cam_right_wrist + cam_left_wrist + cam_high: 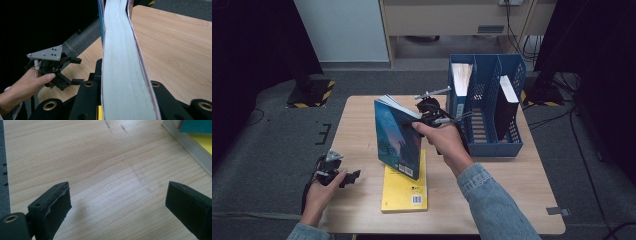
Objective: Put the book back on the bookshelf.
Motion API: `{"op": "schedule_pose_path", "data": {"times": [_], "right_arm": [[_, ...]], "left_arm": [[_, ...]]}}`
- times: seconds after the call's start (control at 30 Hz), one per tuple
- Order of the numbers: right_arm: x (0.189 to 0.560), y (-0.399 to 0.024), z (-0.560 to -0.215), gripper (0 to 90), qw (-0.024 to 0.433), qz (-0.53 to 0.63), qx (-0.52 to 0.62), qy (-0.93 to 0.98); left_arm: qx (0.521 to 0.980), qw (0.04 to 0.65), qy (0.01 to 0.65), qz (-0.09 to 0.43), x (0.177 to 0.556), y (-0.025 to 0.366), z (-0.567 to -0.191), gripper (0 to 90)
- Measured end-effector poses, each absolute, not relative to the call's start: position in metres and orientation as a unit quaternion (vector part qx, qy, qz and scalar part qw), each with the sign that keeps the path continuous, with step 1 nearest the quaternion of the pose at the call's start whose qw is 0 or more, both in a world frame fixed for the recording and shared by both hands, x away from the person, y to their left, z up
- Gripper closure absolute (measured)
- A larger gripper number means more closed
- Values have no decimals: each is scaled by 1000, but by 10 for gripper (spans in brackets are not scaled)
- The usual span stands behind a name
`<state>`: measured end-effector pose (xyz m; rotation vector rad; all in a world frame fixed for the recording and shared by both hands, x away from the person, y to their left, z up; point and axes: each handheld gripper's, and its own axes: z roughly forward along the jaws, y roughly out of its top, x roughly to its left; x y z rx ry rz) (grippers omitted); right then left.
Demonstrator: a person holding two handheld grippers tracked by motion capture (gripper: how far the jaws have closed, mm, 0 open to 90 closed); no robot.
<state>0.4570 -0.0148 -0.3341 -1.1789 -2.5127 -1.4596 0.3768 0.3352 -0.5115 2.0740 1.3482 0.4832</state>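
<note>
A teal-covered book is held upright above the table, and my right gripper is shut on its page-side edge near the top. In the right gripper view its white page block runs up between the two black jaws of that gripper. A yellow book lies flat on the table under it. My left gripper hovers low over the table's front left corner. Its jaws stand wide apart over bare wood with nothing between them.
A blue file rack stands at the table's back right with a book in its left slot and a dark one in its right slot. The wooden table ends just left of my left gripper.
</note>
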Motion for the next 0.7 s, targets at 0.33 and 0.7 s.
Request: {"op": "schedule_pose_path", "data": {"times": [0.33, 0.7], "right_arm": [[448, -38, -321, 735, -15, -479, -387, -788], [435, -68, -316, 735, -35, -487, -398, -776]], "left_arm": [[796, 299, 501, 163, 380, 327, -521, 56], [803, 297, 492, 161, 381, 322, -527, 35]]}}
